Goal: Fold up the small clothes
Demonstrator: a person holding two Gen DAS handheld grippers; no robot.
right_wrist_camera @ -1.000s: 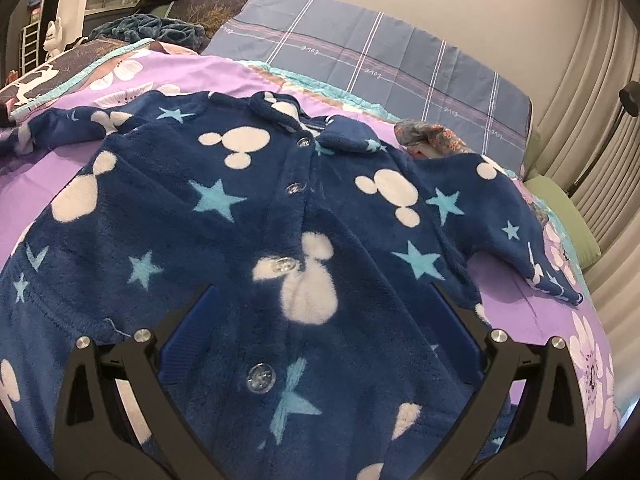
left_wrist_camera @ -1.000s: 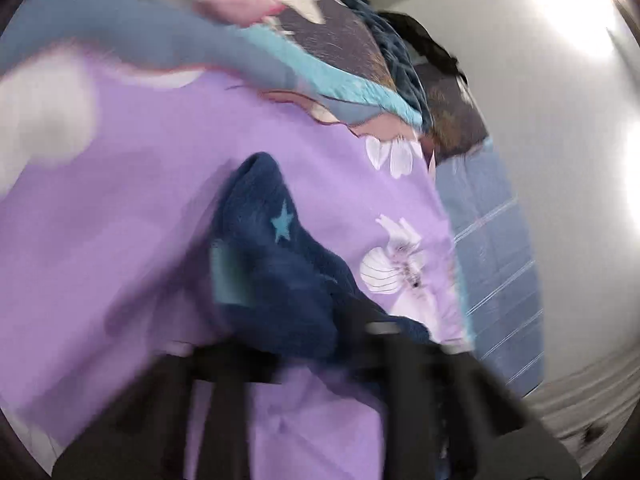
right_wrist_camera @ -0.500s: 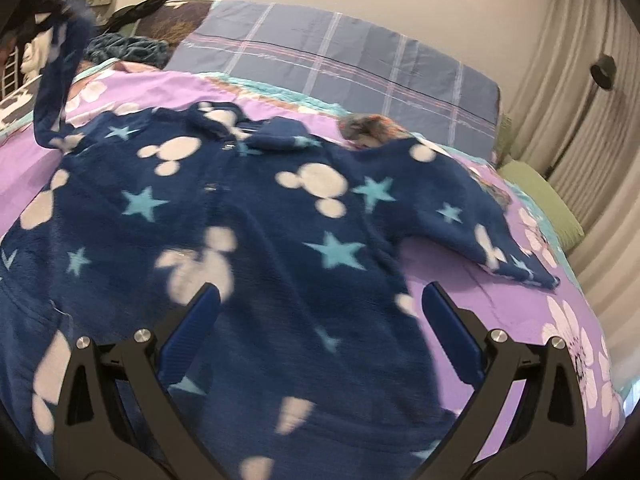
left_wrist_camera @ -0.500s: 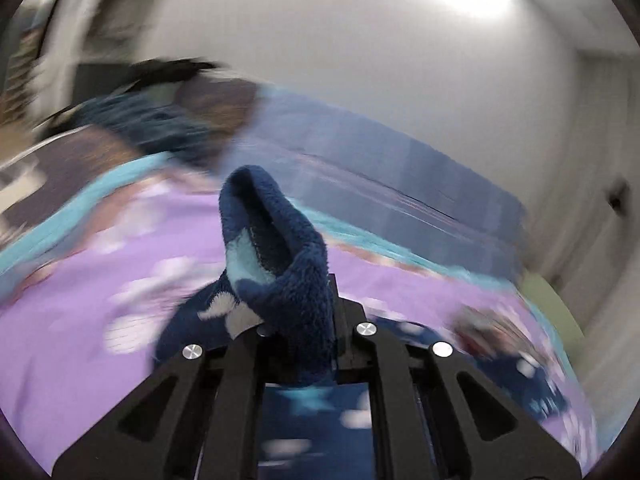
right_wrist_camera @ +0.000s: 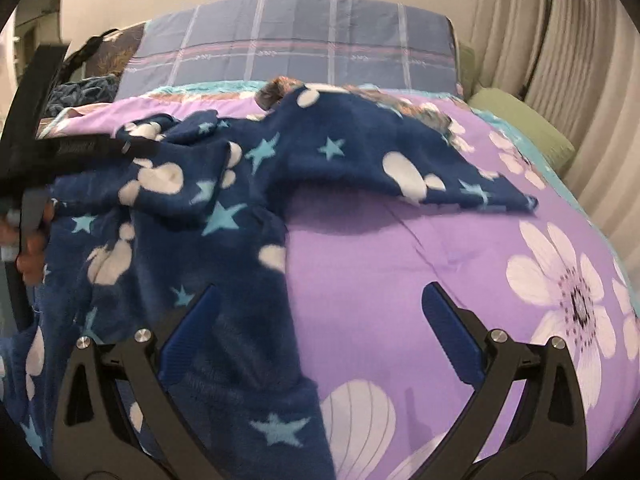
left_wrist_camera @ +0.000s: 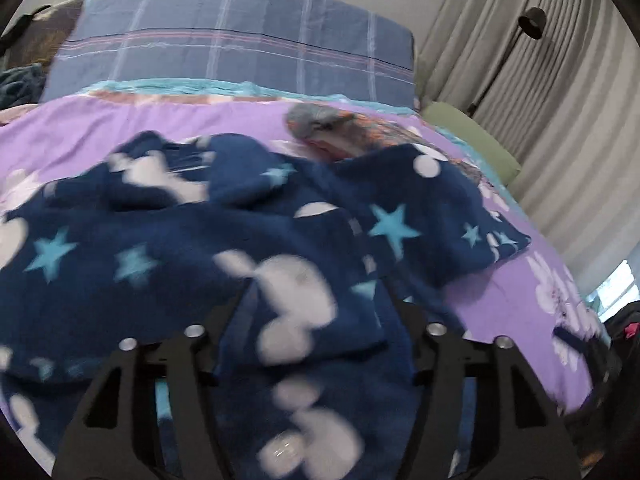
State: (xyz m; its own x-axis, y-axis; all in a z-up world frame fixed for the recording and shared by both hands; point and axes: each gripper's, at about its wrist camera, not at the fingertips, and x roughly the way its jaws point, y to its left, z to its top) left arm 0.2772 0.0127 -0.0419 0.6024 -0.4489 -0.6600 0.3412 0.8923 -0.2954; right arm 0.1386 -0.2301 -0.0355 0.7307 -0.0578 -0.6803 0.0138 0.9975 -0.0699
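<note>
Fleece pyjama top (right_wrist_camera: 224, 184) on bed (right_wrist_camera: 400, 264), one sleeve folded in | left tongs (left_wrist_camera: 316, 320) gaping, empty | right tongs (right_wrist_camera: 320, 308) wide, empty | you should pinch the far sleeve (right_wrist_camera: 420, 176) cuff, fold across squarely.

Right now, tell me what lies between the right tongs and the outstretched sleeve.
Only bare purple bedspread between the right tongs and the sleeve, in the right wrist view.

My left hand-held gripper (left_wrist_camera: 316, 312) is a matte black plastic frame with triangular cut-outs, round silver screw heads and dark blue ribbed pads (left_wrist_camera: 246, 312). My right hand-held gripper (right_wrist_camera: 320, 316) matches it: black arms, silver screws, bright blue ribbed pads (right_wrist_camera: 196, 328). Bare, reddish skin of my left hand (right_wrist_camera: 30, 252) shows at the edge.
</note>
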